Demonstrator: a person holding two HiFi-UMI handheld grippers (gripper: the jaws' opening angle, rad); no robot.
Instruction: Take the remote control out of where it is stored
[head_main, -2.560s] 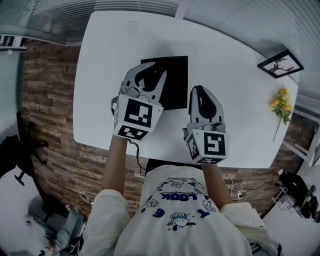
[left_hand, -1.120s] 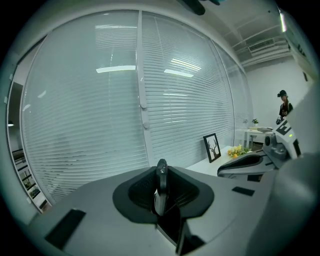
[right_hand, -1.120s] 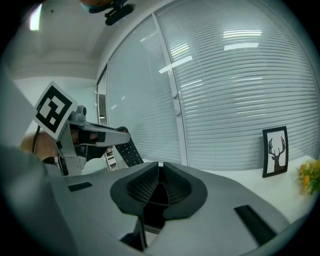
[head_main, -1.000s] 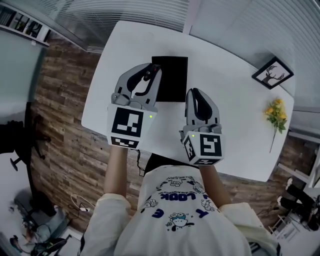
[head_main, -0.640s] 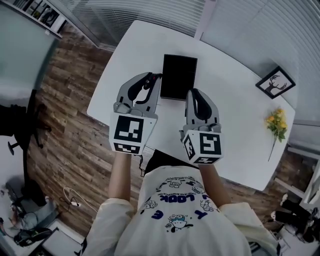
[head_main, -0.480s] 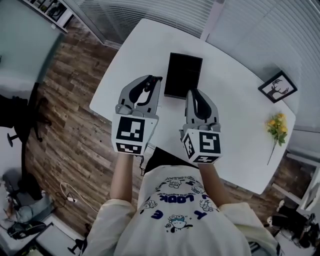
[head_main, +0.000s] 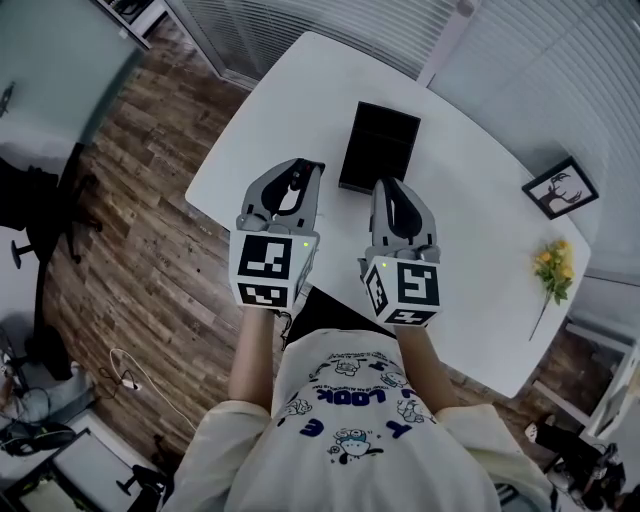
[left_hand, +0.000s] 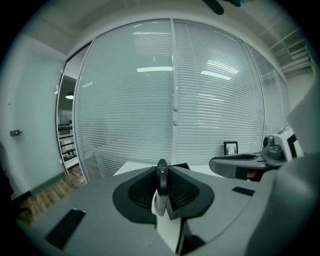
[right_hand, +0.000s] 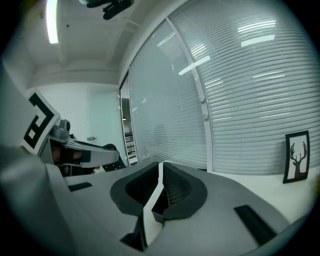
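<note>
The worry from where I stand is the left gripper. Its fingers are drawn almost together on a slim dark rounded piece, pinched only at the very tips. A hold that shallow could let the piece twist or slide out. The gripper hangs by the near edge of the white rounded desk, so a drop might miss the desk and land on the wooden floor.

The right gripper has its fingers pressed together on nothing. It sits just short of the flat black rectangular box, and a careless swing could knock the box.

As for the remote control, I can't see it plainly anywhere. My guess is that the dark piece in the left fingers is the remote, seen edge-on. If not, it is still inside the black box, which lies near the middle of the desk, just beyond both grippers.

- The head view hides the pinched piece behind the left gripper's own body.
- The box shows only a dark top face, so I can't tell whether it is open or shut.
- The right gripper view shows little past its own fingers but the blinds and a small black-framed deer picture
</note>
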